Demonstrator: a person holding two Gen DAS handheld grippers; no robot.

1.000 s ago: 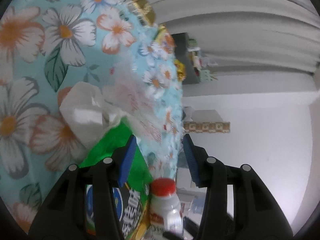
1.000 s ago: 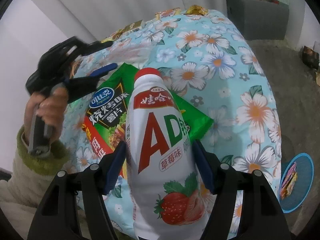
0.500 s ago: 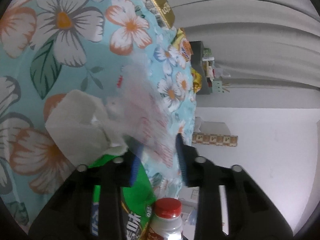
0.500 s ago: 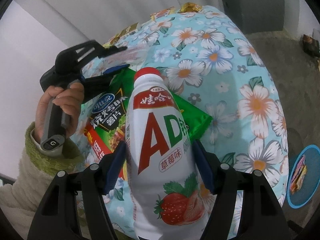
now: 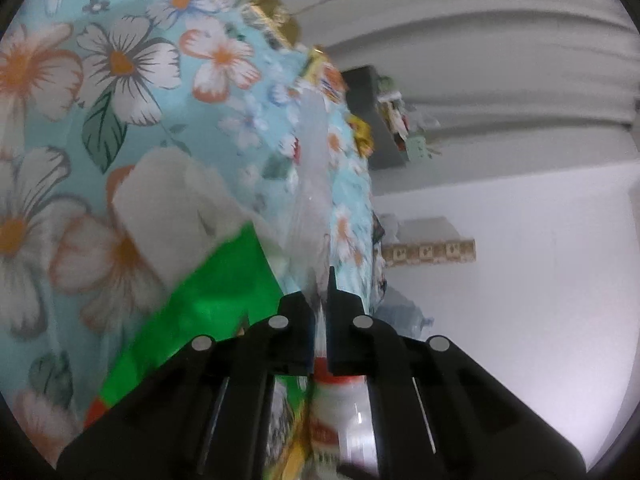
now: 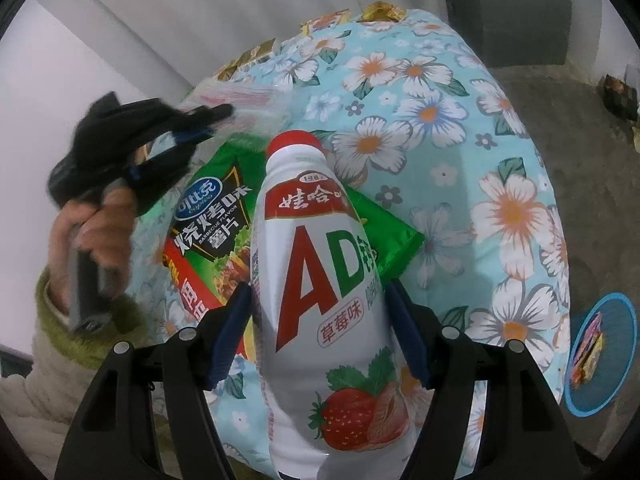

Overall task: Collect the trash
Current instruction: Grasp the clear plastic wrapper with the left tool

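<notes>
1. The flowered tablecloth [image 6: 440, 112] covers the round table and serves as the landmark; all the trash lies on it or is held just above it.
2. The white yoghurt-drink bottle [image 6: 320, 280] with the red cap hangs over the near edge of the tablecloth. The right gripper [image 6: 320, 332] has its jaws wide and pressed on both sides of the bottle's body. The bottle looks stiff and smooth, so slippery; a hold on the mid-body, as now, seems safest.
3. The green crisp bag [image 6: 212, 224] lies flat on the tablecloth under the bottle. It is probably light and crinkly, best pinched at an edge or corner.
4. The crumpled white tissue [image 5: 168, 208] rests on the tablecloth, touching the bag's far end; it is soft and weightless.
5. The clear plastic wrapper [image 5: 316, 184], thin and limp, is lifted off the tablecloth, pinched at its near edge by the left gripper [image 5: 320, 292], whose jaws are fully closed on it.
</notes>
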